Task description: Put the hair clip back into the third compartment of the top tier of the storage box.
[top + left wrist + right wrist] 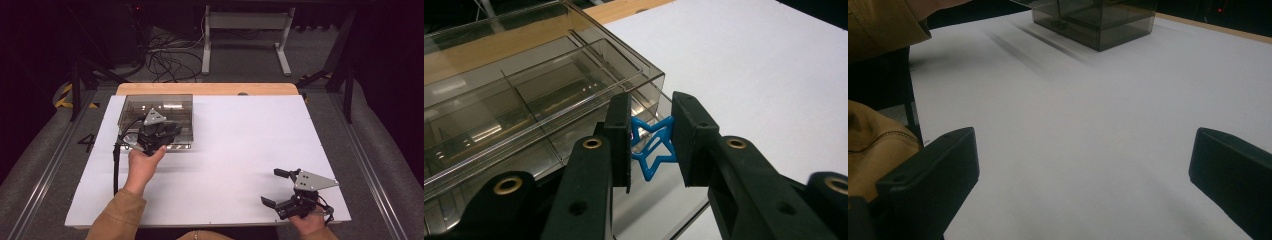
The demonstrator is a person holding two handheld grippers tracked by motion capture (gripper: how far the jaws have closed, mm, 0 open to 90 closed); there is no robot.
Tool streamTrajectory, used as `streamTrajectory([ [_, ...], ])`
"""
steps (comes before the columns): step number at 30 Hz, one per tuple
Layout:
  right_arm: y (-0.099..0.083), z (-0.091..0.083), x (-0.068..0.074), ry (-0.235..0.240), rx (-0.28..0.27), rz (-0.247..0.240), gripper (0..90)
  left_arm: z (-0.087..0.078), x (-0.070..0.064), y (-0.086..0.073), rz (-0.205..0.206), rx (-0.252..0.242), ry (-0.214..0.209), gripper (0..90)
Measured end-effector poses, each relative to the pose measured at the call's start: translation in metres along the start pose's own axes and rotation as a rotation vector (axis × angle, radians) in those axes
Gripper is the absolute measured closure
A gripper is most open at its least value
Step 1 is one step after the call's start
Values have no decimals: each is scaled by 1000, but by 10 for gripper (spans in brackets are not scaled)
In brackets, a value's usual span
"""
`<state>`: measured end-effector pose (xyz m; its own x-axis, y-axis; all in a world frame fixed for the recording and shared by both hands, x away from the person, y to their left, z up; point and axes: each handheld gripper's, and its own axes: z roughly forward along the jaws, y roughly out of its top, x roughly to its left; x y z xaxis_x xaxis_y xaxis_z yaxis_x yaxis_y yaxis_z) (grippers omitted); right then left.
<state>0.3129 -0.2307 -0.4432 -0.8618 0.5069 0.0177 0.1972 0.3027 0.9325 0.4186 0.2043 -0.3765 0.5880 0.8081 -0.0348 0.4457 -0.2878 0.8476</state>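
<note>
A small blue star-shaped outline (650, 147) is pinched between the two black jaws of my left gripper (651, 142), which is shut on it. That left gripper (167, 131) hangs over the near right part of a smoky clear plastic organizer box (135, 105) with dividers, at the table's far left. The box's near corner (644, 75) lies just behind the star. My right gripper (275, 187) rests near the table's front right edge, jaws wide apart with bare white surface between them. The box (1128, 25) stands far ahead in the right gripper view.
The white table top (240, 140) stretches between the box and the right gripper. A wooden strip (210, 89) borders the far edge. A tan sleeve (878, 25) shows at the left. Beyond the table are cables and a white frame (245, 30) on the floor.
</note>
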Motion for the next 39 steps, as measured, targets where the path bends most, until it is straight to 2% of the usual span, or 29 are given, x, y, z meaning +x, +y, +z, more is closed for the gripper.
streamTrajectory([
  [13,0,0,0,2,3,2,3,3,1,-2,3,49,16,710],
  [29,0,1,0,4,4,1,4,-2,-1,-5,28,105,28,709],
  [39,0,1,0,5,5,0,4,-2,-1,-7,15,130,30,708],
])
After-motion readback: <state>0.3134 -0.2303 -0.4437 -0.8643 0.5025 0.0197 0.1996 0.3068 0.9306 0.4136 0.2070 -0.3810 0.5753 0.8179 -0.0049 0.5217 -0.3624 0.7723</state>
